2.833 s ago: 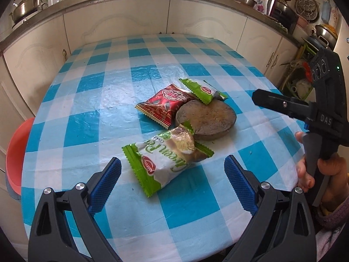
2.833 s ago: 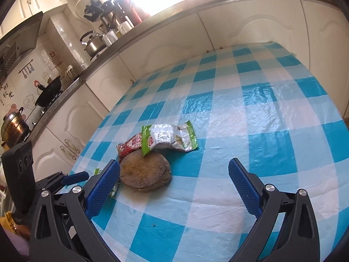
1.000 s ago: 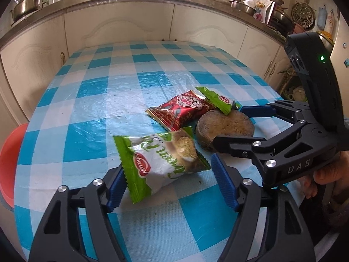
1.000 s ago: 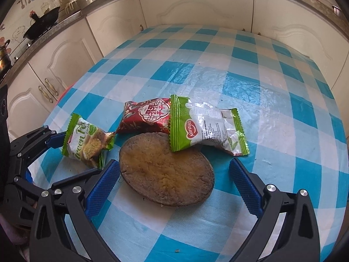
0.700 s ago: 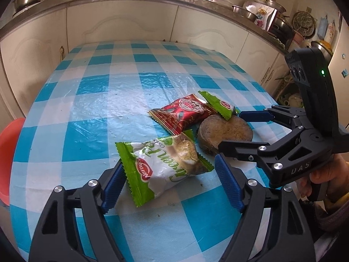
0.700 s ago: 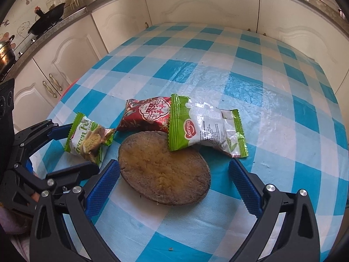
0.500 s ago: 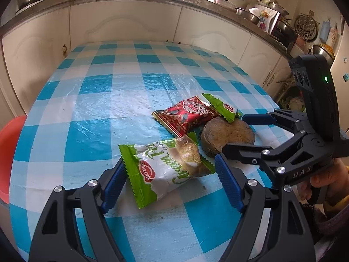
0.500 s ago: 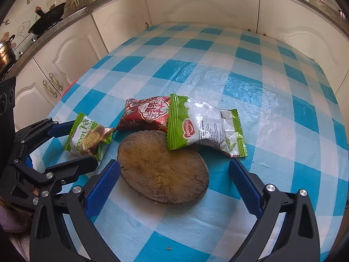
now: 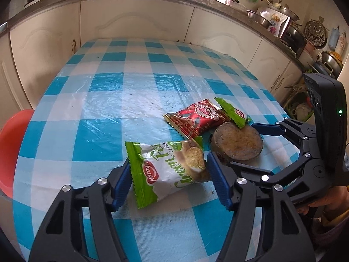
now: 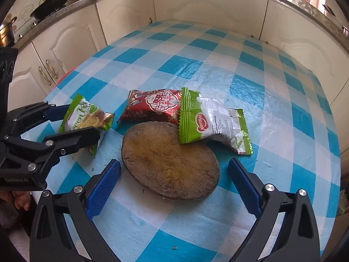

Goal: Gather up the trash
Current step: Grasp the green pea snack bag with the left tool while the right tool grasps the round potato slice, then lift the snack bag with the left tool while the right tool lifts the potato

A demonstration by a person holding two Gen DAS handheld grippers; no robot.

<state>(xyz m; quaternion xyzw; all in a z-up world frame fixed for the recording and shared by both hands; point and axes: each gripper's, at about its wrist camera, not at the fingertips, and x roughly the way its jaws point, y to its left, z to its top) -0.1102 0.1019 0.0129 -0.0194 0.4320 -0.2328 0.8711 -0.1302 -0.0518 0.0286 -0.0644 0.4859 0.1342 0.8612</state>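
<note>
Item: green cookie wrapper [image 9: 168, 170], on checked tablecloth [image 9: 104, 100]. Long axis runs 8-to-2 o'clock between left gripper [image 9: 169, 180] pads, which touch its ends. Right gripper [image 10: 174, 185], spread wide, straddles brown disc [image 10: 170, 163]; left hand nearer the wrapper.

The green cookie wrapper [image 10: 87, 121] is partly hidden behind the left gripper [image 10: 72, 124]; the orange stool [image 9: 11, 150] is cut off by the picture's edge

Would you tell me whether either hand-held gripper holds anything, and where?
The left hand-held gripper pinches the green cookie wrapper across its sides; the right holds nothing.
</note>
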